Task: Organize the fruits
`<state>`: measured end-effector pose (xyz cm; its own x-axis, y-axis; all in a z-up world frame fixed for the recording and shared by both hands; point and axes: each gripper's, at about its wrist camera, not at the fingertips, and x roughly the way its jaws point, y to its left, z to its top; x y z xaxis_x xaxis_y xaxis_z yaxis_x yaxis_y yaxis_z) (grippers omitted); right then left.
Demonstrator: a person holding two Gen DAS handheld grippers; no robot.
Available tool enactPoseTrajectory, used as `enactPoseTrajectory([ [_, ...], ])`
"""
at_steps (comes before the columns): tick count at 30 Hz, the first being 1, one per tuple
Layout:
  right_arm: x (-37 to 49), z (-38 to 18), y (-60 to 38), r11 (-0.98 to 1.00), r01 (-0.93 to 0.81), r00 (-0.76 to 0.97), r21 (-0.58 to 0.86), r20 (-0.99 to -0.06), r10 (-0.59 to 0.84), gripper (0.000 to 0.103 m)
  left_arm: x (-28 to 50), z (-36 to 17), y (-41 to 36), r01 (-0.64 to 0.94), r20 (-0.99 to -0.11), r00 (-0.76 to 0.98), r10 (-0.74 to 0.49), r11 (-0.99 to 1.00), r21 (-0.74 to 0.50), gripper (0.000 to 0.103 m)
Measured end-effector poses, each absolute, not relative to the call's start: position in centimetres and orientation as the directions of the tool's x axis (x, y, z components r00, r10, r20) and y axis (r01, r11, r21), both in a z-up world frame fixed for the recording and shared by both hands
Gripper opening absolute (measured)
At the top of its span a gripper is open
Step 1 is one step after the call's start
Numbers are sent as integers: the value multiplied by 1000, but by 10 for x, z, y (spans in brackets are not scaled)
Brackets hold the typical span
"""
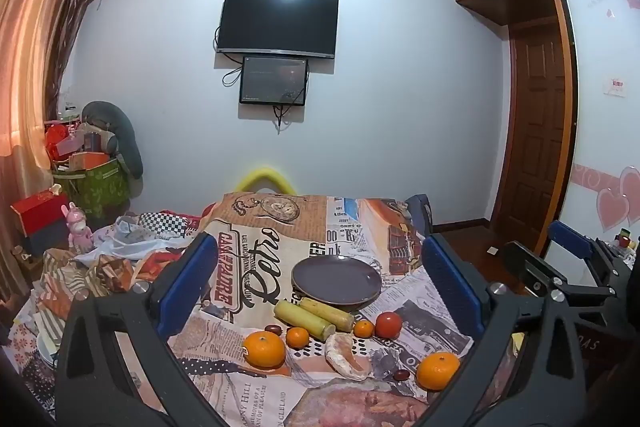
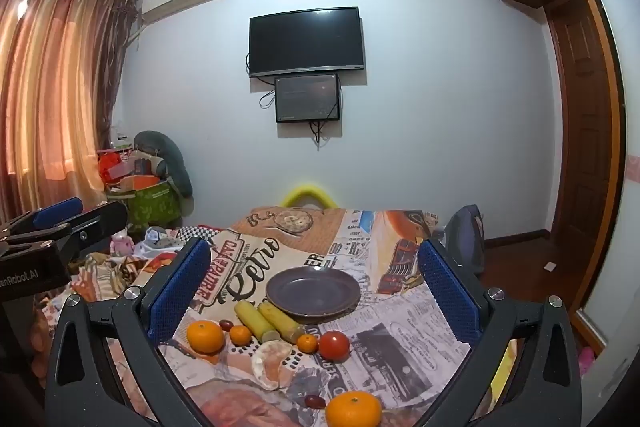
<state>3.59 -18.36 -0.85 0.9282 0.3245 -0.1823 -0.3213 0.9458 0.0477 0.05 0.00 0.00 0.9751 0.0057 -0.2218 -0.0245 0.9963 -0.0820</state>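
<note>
A grey plate (image 1: 336, 277) (image 2: 312, 291) sits empty on the printed tablecloth. In front of it lie two yellow-green corn pieces (image 1: 310, 313) (image 2: 264, 321), a red tomato (image 1: 388, 324) (image 2: 334, 345), two small oranges (image 1: 297, 337) (image 1: 363, 328), two large oranges (image 1: 264, 348) (image 1: 438, 370) (image 2: 205, 335) (image 2: 353, 409), a peeled pomelo piece (image 1: 346, 355) (image 2: 274, 363) and dark red dates (image 1: 273, 328) (image 1: 401, 374). My left gripper (image 1: 320, 267) and right gripper (image 2: 316, 275) are open and empty, held above the fruit, touching nothing.
The tablecloth (image 1: 256, 267) covers a table with its right edge near a wooden floor (image 2: 532, 259). Clutter and cloth lie to the left (image 1: 100, 259). A blue chair back (image 2: 466, 231) stands at the far right. The right gripper shows in the left wrist view (image 1: 568, 267).
</note>
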Motion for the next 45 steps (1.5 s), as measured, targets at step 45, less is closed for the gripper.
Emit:
enactPoseTrajectory([
  [45,36,-15,-182,943,-327,923,56,-193,332,103,1,-5,-3,-11,-222,975,-2,998,-60,103],
])
